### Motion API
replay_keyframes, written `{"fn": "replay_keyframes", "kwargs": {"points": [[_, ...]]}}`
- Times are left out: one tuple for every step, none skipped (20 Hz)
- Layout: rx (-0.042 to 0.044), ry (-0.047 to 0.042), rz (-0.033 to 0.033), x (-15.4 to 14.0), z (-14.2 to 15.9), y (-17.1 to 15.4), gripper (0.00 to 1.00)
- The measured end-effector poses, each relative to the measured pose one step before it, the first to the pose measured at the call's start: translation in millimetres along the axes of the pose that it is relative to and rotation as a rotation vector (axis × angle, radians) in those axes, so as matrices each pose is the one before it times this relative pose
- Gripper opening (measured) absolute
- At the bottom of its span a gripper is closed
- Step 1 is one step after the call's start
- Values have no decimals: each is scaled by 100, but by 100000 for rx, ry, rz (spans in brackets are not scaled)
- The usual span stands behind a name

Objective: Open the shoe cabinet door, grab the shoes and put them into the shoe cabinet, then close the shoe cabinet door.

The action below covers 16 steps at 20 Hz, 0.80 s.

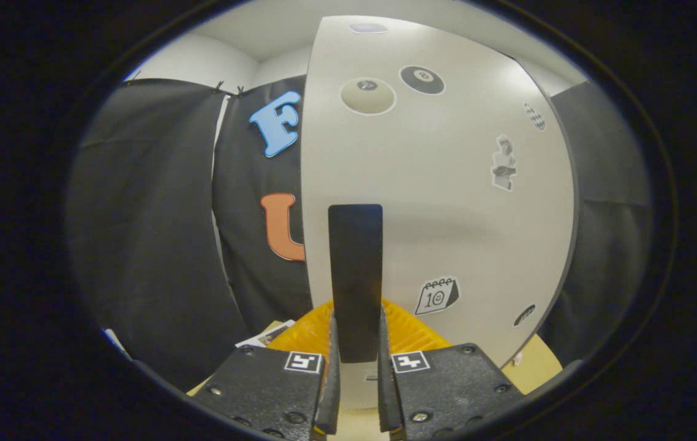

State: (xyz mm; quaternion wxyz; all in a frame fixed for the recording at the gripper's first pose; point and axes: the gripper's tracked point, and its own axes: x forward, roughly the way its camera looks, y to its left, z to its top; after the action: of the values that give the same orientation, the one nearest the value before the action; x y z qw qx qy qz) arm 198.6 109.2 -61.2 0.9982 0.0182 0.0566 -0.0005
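To the left of the fingers, a small printed paper [266, 334] lies on a tan surface [532, 373]; only a corner of the paper is visible, and what is printed on it is too small to make out. Just ahead of the fingers, an orange ribbed object [413, 331] sits low behind the handle; most of it is covered by the gripper and the door, so its shape cannot be told.

The gripper [356, 367] has its two fingers closed in tight on the dark handle [355, 275] of the shoe cabinet door [446, 202], one finger pressing on each side of it. The handle is a flat, dark, upright bar that rises from between the fingers and stands out from the door's face.

The door itself is a pale, off-white panel with a thin dark edge, directly ahead of and beyond the fingers. Its left edge runs straight up beside the booth wall. The door's face carries several stickers: two billiard balls [368, 96] near the top, a small figure [503, 163] to the right, a calendar page [438, 296] lower down just right of the handle, and a few smaller ones near the right rim that are too distorted to identify. The cabinet's interior is hidden behind the door, as is the door's lower edge behind the gripper.
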Motion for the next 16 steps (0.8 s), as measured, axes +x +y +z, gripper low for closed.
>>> {"fn": "replay_keyframes", "kwargs": {"points": [[84,-139,-18,-925,-133,-81,28],[365,154,-4,-889,-114,-199,28],[253,153,-177,-983,-114,-336,28],[233,-70,-357,-865,-82,-347,27],[-5,-270,-281,-837,-63,-303,27],[-192,27,-308,-745,2,-307,27],[142,-3,-333,-955,-242,-283,27],[205,-94,-301,-747,-99,-325,27],[260,-190,-227,-739,-112,-419,26],[-346,28,-235,-792,-34,-325,26],[-154,12,-296,-786,-160,-439,26],[114,-120,-143,-746,-100,-421,26],[204,-12,-30,-759,-83,-434,26],[245,307,-8,-709,-34,-397,25],[624,55,-32,-521,-237,-266,25],[-71,-343,166,-336,-69,-147,25]]}}
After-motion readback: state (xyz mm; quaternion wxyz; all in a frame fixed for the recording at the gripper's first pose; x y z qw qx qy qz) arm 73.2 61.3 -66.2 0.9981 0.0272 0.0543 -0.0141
